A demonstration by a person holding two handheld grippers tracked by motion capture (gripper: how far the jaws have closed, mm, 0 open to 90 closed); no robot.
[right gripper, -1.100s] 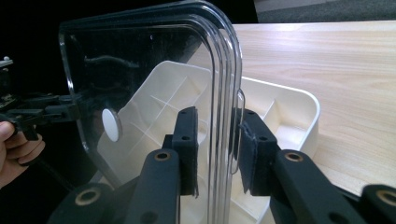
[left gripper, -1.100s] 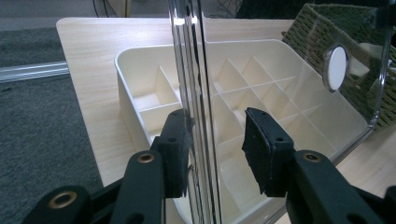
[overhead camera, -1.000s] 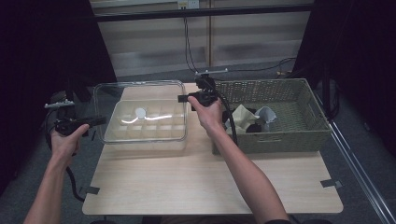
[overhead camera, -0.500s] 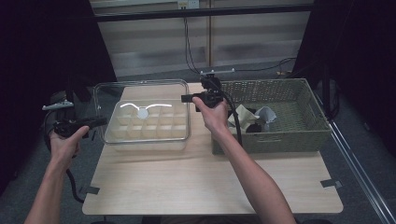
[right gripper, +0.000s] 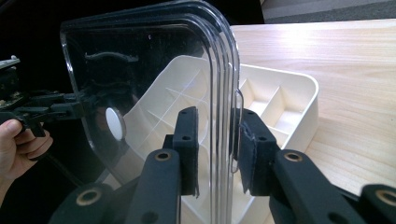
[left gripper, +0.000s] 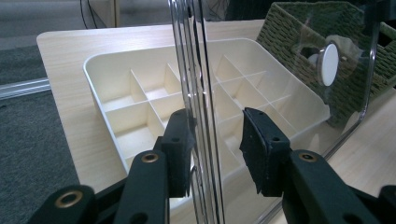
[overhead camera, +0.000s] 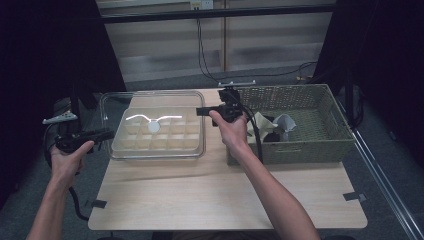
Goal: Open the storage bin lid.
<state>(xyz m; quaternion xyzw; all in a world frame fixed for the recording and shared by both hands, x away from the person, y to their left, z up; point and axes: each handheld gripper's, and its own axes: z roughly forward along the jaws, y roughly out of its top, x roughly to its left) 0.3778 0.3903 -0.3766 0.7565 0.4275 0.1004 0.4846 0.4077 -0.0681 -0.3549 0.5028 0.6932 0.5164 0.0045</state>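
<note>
While both my grippers clamp the clear lid's short ends, left gripper and right gripper part-closed on its rim, the clear lid hangs level just above the white divided tray, its long axis running between my hands.

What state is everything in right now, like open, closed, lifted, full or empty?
Clear lid: lifted off, held at both ends.
Divided tray: uncovered, compartments empty, on the table.
Wicker basket: open, crumpled items inside.
Left gripper: lid edge between its fingers.
Right gripper: clamped on lid edge.
</note>
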